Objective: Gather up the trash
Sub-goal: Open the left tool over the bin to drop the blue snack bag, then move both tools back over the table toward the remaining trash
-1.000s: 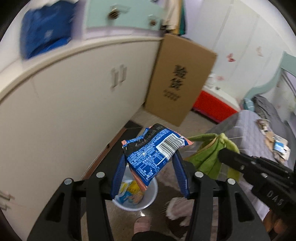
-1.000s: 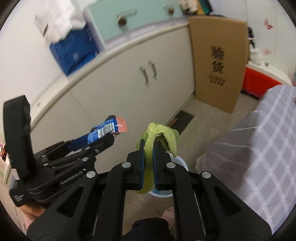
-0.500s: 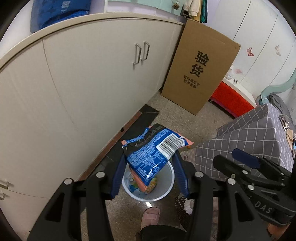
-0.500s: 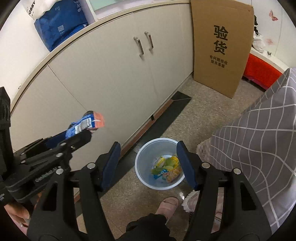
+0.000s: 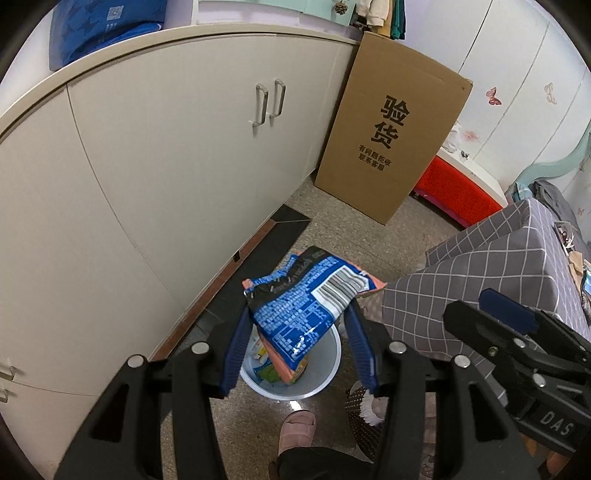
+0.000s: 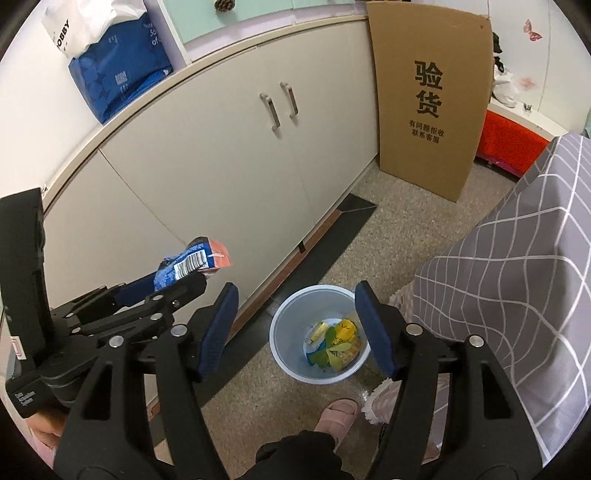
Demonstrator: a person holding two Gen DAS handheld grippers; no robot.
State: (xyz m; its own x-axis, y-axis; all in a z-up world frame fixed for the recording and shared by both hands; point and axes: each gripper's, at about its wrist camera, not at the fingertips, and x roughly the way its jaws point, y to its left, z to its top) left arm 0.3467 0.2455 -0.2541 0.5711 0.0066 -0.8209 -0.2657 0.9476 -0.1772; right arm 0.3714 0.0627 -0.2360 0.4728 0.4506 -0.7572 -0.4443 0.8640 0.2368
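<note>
cardboard box: "验货" | right gripper body: "DAS" | white bag: "OBBY"

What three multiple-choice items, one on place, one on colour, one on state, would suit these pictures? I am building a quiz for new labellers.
1. Where is the bin?
A. On the cabinet
B. On the floor by the cabinet
C. On the checked cloth

2. What colour is most of the snack bag?
A. Blue
B. Green
C. White

3. How is the right tool?
A. Shut on a peel
B. Shut on the bag
C. Open, empty

Answers: 1 B, the bin stands on the speckled floor beside the cabinet. 2 A, blue print covers the bag held in the left tool. 3 C, its jaws stand wide apart above the bin with nothing between.
</note>
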